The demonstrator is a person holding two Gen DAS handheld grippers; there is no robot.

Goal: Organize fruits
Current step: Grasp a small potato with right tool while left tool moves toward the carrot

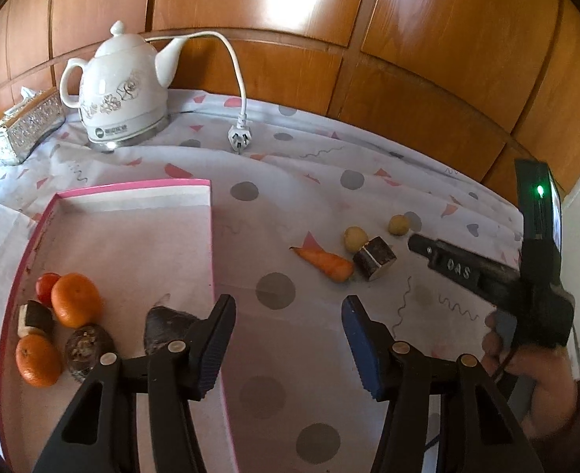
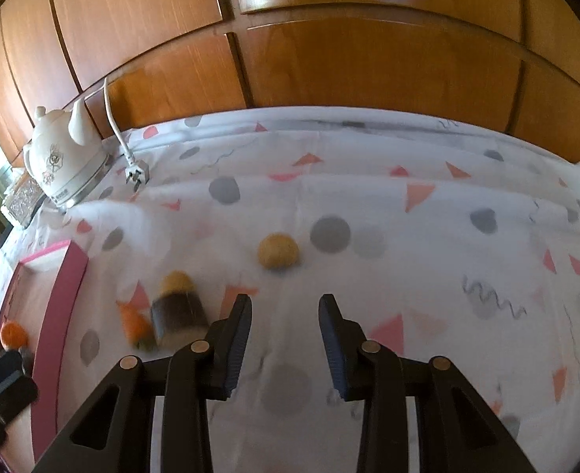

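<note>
Hovering over the patterned cloth (image 2: pixel 408 213), the right gripper (image 2: pixel 284 339) has nothing between its jaws: they stand a narrow gap apart, bare cloth showing through, and the pads press on nothing. The landmark here is the pink-rimmed tray (image 1: pixel 132 193). On the far side of its long right wall from the stored fruit, out on the cloth, lies the loose group: a carrot piece (image 1: pixel 325 263), a dark cut chunk with a pale face (image 1: pixel 374 257) touching or just beside it, and two small round yellowish fruits (image 1: pixel 356 238) and (image 1: pixel 398 224) further from the tray.

In the right wrist view the nearest round fruit (image 2: pixel 278 252) sits ahead of the right fingertips and slightly to their left, apart from them, while the dark chunk (image 2: pixel 177 315) lies just beside the left finger (image 2: pixel 236 339), nearer the tray. The carrot's long axis runs roughly across the left wrist view, thin end toward the tray.

The left gripper (image 1: pixel 288 339) is open and empty, straddling the tray's right wall, with two oranges (image 1: pixel 76 299), a tomato (image 1: pixel 46 284) and other dark pieces inside the tray beside it. Of the two, the right hand (image 1: pixel 526 358) is the nearer to the loose group, so I judge it better placed for the next pick; its jaws look too narrow for the round fruit and would likely need to widen first
</note>
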